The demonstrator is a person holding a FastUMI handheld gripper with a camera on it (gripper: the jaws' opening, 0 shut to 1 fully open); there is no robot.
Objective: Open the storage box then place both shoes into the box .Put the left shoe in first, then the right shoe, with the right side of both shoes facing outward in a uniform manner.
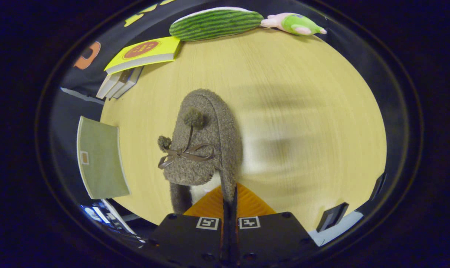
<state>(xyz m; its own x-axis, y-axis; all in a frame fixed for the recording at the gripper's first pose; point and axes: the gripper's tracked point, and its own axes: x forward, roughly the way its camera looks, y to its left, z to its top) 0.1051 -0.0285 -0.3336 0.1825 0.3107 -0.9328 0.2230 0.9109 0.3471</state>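
My hand-held gripper (229, 203) was pinching the heel rim of the grey fuzzy shoe (204, 145), fingers nearly together on it. Shoe hung just ahead of the fingers, toe pointing far, bow and pompoms on top, above the blurred tabletop (303, 93). Green storage box (100, 158) sat at near left. Books (143, 56) far left, striped green plush (215, 23) and small green toy (295, 24) at far edge
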